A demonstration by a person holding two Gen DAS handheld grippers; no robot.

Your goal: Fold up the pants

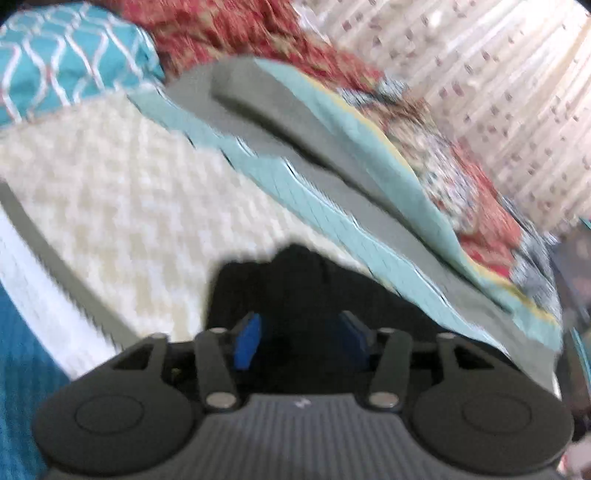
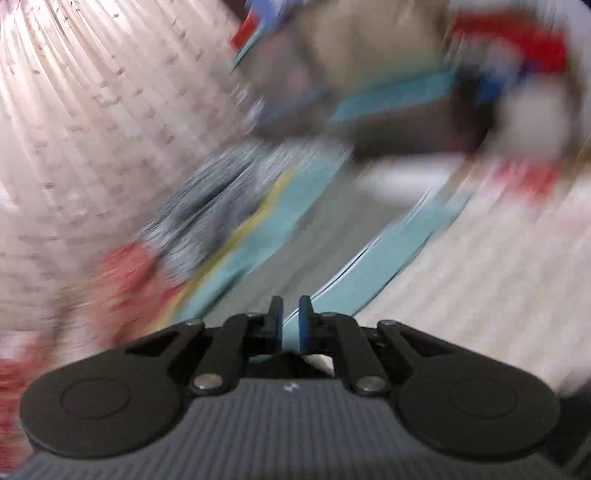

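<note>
**Left gripper on the black cloth, right gripper nearly closed with nothing in it**

Right under your left camera sits a bunched mass of black fabric [image 1: 295, 280], which I take to be the pants. It fills the gap between the blue pads [image 1: 247, 341] of your left gripper [image 1: 301, 339]. Those fingers stand well apart with the cloth lying between them, but the picture is smeared and I cannot tell whether the pads are biting on the fabric or only straddling it. The pants rest at the near edge of the cream textured bedspread [image 1: 129, 192], beside a teal and grey quilt [image 1: 314, 173] that runs diagonally away. A teal patterned pillow [image 1: 62, 59] lies at the far left, with a red floral cover [image 1: 229, 33] beyond it.

Your right gripper [image 2: 290, 321] shows its two blue pads drawn almost together, only a thin slit between them and nothing pinched. It hangs above the quilt's teal stripe [image 2: 332, 266], with the pale curtain [image 2: 92, 129] off to the left. No black cloth shows in that view, and heavy blur hides the far end of the bed.

Judging by this, you are at the gathering stage: one side of the garment is in or near a grip, and no fold shows. The next move calls for you to bring the right gripper over to the pants, spread it, take a second hold apart from the left one, and draw the fabric flat on the bedspread before doubling it over.
</note>
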